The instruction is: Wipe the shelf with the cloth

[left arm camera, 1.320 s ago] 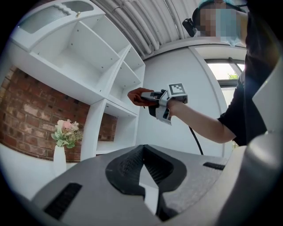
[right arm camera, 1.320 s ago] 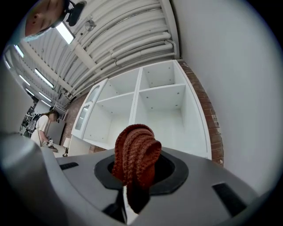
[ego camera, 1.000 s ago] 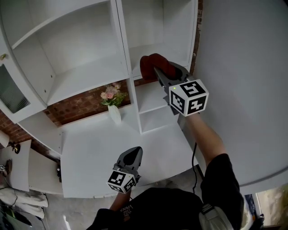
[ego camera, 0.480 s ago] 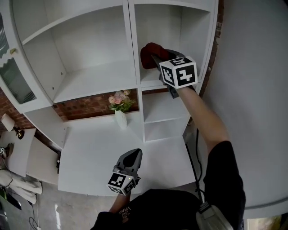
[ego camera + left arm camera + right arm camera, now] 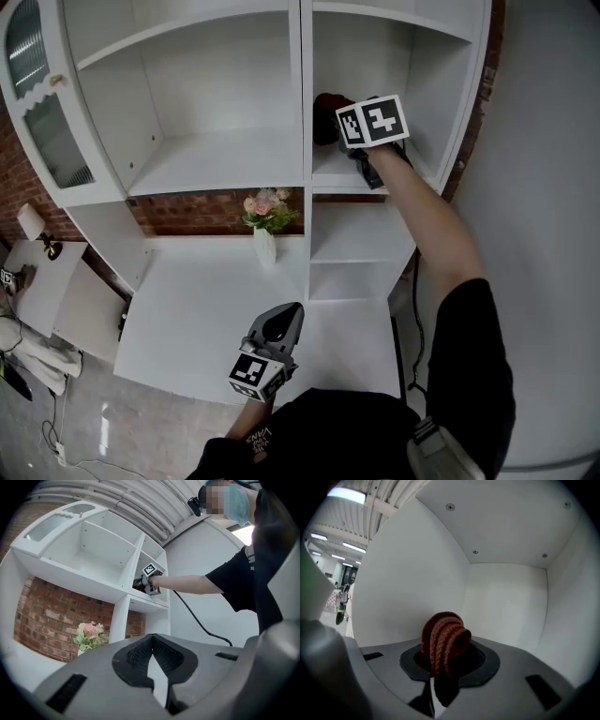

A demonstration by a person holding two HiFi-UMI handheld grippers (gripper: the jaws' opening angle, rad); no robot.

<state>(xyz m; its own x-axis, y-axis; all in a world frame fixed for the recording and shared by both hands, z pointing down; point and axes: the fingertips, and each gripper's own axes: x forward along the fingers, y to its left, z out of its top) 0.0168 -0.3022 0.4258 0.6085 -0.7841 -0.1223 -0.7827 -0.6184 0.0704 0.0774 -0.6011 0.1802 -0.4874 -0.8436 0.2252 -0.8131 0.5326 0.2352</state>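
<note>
Reaches with the right gripper [image 5: 345,131] into the upper right compartment of the white shelf [image 5: 216,159], arm stretched out, marker cube facing the head camera. Pinches a bunched dark red cloth [image 5: 445,637] between the jaws there, thick folds bulging up above the pads (knit ribs plain in the right gripper view). Places the cloth [image 5: 325,103] deep inside that compartment, close to the left divider and low toward the board; cannot tell whether touching the board. Shows only bare white walls and ceiling panel ahead of the right gripper [image 5: 443,665].

Holds the left gripper [image 5: 281,323] low and well apart from the shelf compartments, over the white desk top [image 5: 197,309]. Presses its jaws together at the tips, with nothing between them in the left gripper view [image 5: 152,660].

Leaves a white vase [image 5: 265,247] with pale pink flowers [image 5: 267,206] upright on the desk top, just beside the central divider, against the brick wall [image 5: 192,208]. Trails a black cable [image 5: 415,309] down beside the right arm.
</note>
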